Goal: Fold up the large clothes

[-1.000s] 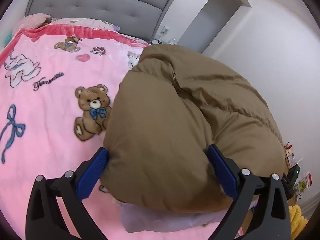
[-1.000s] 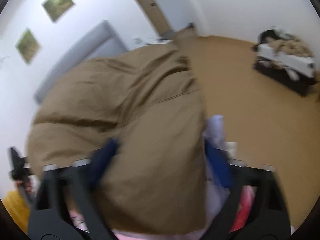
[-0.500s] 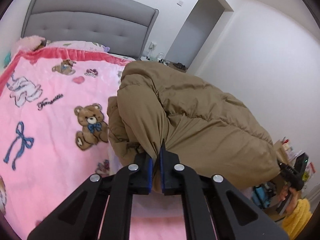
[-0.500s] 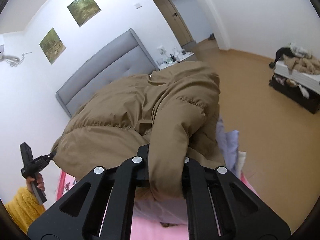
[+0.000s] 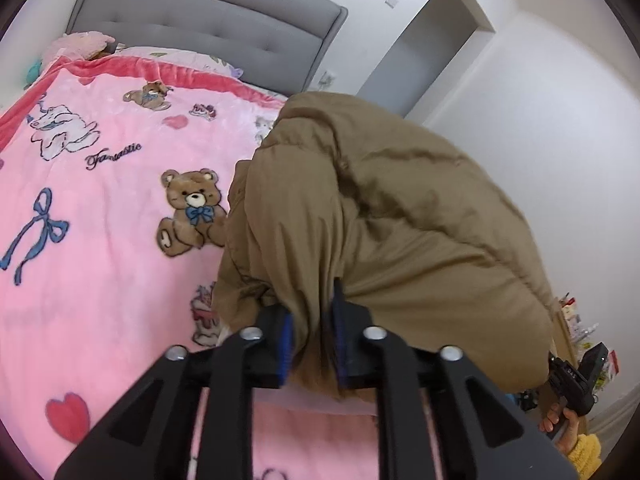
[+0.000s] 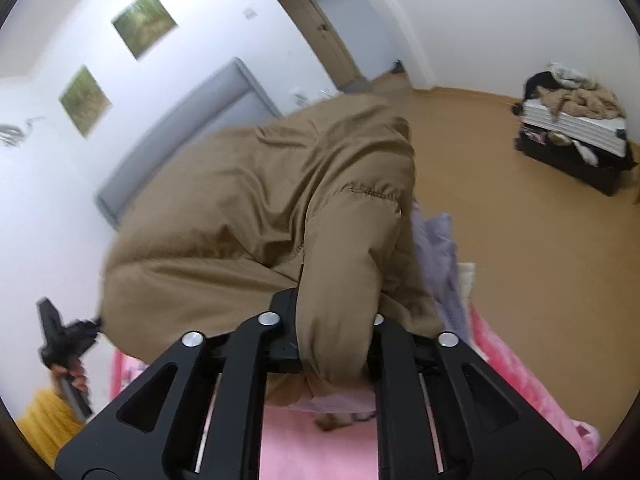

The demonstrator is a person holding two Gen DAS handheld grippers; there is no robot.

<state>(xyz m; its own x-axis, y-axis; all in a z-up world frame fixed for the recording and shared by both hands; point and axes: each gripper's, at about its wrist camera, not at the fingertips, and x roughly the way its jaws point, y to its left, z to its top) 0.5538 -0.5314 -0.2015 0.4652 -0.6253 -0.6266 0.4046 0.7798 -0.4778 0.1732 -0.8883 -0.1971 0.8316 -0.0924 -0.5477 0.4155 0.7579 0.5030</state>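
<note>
A: Left hand-held gripper [image 5: 310,336] — jaws narrowed onto a fold of the brown puffer jacket [image 5: 384,232].

B: Right hand-held gripper [image 6: 334,332] likewise clamps a bunched jacket fold. The jacket is heaped along the right edge of the bed — on the pink blanket [image 5: 100,208], near the grey headboard [image 5: 208,32].

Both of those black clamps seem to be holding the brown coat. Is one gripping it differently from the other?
The left hand-held gripper pinches a thin fold of the brown puffer jacket, its blue pads nearly meeting. The right hand-held gripper is clamped around a much thicker roll, probably a sleeve, so its fingers stand further apart. The left one's pads show; the right one's are hidden by fabric. Both hold the jacket over the pink blanket.
</note>
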